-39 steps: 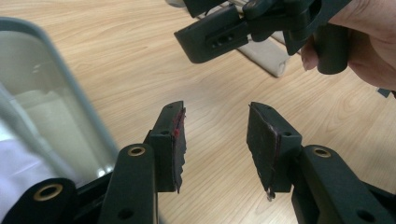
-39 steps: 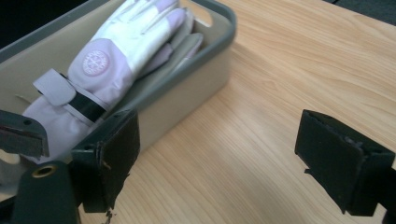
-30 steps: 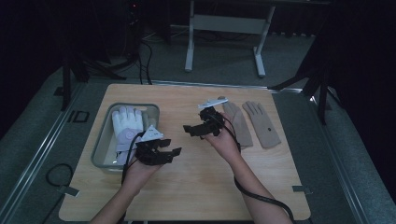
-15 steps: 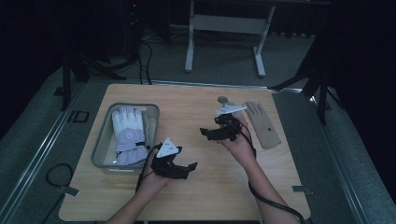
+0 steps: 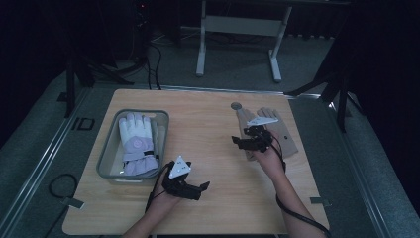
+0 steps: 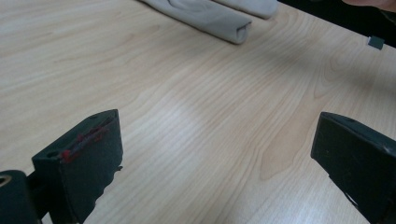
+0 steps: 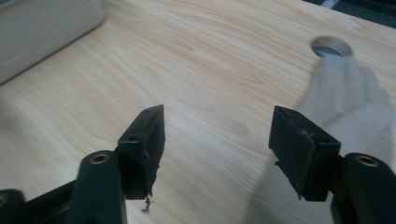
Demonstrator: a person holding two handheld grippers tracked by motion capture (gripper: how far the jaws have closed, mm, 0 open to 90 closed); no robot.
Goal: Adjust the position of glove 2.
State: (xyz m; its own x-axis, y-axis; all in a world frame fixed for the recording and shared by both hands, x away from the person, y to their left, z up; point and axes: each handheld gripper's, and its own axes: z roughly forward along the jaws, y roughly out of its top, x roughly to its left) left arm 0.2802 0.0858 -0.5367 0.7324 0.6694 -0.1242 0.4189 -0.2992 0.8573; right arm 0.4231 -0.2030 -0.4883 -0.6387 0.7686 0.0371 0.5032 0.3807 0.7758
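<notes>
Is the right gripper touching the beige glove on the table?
Cannot tell. In the right gripper view the right gripper is open over bare wood, the beige glove beside one finger; the high view overlaps them without showing contact or a gap.

Your desk (image 5: pixel 218 163) is pale wood with a smooth, faintly sheened grain. The beige glove (image 5: pixel 277 131) under your right gripper (image 5: pixel 242 143) is soft matt cloth; so is the white-and-lilac glove (image 5: pixel 136 141), lying in a dull grey plastic bin (image 5: pixel 106 153). Your grippers' black jaws look matt, with roughened, red-scuffed pads (image 6: pixel 91 154).
</notes>
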